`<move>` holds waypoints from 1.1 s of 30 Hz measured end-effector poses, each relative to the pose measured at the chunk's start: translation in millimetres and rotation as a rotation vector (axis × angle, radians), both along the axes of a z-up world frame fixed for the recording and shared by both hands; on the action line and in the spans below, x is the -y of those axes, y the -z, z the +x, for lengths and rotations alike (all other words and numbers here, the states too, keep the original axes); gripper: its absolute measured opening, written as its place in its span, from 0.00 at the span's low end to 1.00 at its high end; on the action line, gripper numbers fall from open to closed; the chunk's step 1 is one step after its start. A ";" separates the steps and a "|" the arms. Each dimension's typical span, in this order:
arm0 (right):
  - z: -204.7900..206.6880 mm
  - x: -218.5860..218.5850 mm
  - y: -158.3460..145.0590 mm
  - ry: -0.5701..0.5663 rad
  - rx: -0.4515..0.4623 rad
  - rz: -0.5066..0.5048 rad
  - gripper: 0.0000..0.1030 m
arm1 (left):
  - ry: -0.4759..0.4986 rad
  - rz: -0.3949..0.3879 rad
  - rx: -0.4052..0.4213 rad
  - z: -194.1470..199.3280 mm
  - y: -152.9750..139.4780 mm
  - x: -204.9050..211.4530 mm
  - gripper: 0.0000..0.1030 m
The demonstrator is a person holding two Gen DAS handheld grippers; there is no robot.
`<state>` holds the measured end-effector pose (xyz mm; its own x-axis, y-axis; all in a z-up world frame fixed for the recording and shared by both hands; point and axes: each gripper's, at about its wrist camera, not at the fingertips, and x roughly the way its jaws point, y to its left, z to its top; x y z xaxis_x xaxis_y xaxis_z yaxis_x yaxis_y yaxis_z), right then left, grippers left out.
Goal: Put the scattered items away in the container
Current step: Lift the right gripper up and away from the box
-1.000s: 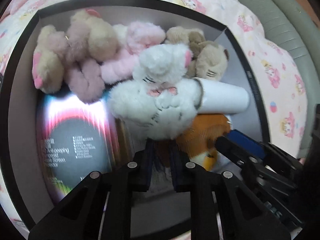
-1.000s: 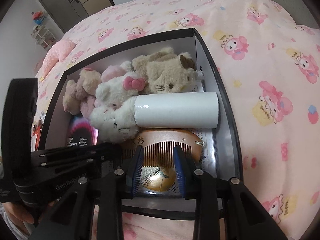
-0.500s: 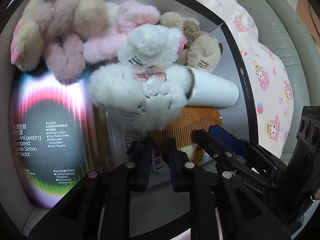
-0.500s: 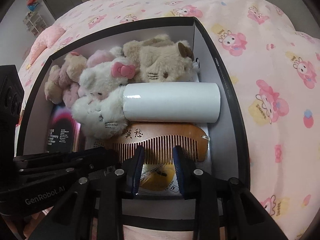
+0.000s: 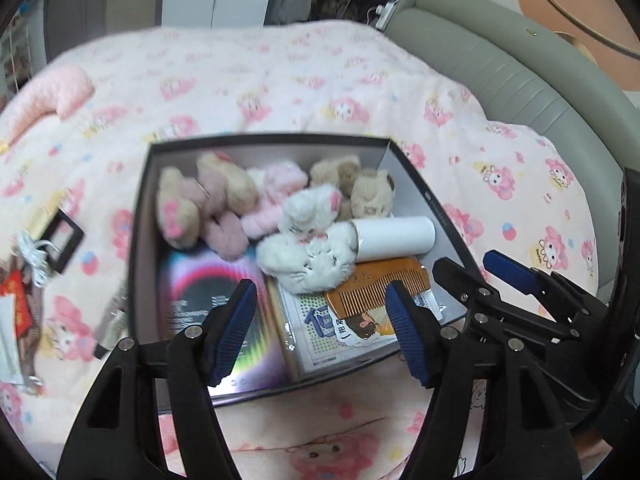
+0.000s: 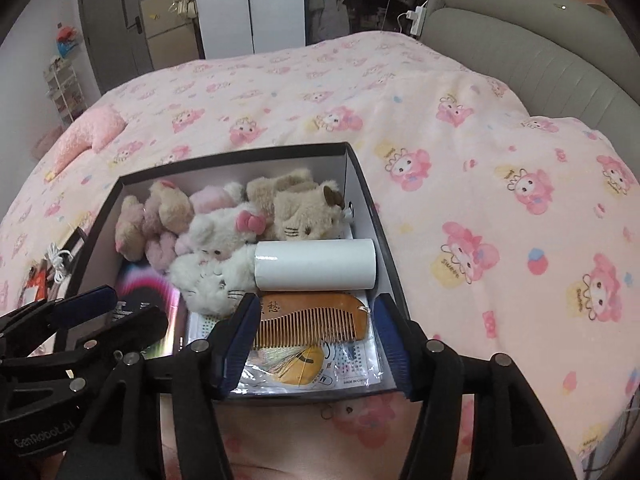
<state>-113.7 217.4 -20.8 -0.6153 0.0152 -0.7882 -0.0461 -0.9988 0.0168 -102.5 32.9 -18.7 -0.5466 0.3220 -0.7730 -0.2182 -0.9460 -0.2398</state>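
Observation:
A black box (image 5: 138, 240) (image 6: 384, 224) sits on the pink bed. It holds several plush toys (image 5: 224, 200) (image 6: 224, 236), a white roll (image 5: 396, 236) (image 6: 316, 266), a wooden comb (image 5: 380, 284) (image 6: 312, 320), a flat packet (image 5: 320, 328) (image 6: 352, 372) and a dark screen-protector pack (image 5: 200, 308) (image 6: 140, 292). My left gripper (image 5: 322, 320) is open and empty above the box's near side. My right gripper (image 6: 312, 340) is open and empty above the comb. Each gripper shows in the other's view, the right (image 5: 476, 276) and the left (image 6: 116, 308).
Loose items lie on the bedspread left of the box: a small black frame (image 5: 60, 240), a white cord (image 5: 34, 256) (image 6: 58, 258), a red item (image 5: 16, 300) and a dark flat piece (image 5: 114, 324). A pink pillow (image 5: 48, 100) (image 6: 88, 132) lies far left. A grey headboard (image 5: 520, 80) (image 6: 540, 48) runs along the right.
Both grippers have pulled up and back from inside the box and opened wide. The comb and packet they were over now lie free in the box.

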 end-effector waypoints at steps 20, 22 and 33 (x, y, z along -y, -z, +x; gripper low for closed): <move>96.8 57.5 -55.9 -0.051 -0.103 -0.013 0.54 | -0.034 -0.038 -0.125 89.3 -61.8 29.7 0.65; 100.6 62.0 -60.7 -0.064 -0.118 -0.010 0.54 | -0.038 -0.042 -0.134 94.0 -65.2 34.2 0.65; 105.4 125.0 -66.3 -0.189 -0.099 -0.012 0.54 | -0.169 -0.100 -0.128 122.6 -75.3 95.7 0.61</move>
<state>-8.3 92.4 45.5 -0.6806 -0.1167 -0.7233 0.1447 -0.9892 0.0234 20.1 -62.9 56.5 -0.6821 0.1431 -0.7172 -0.0778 -0.9893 -0.1235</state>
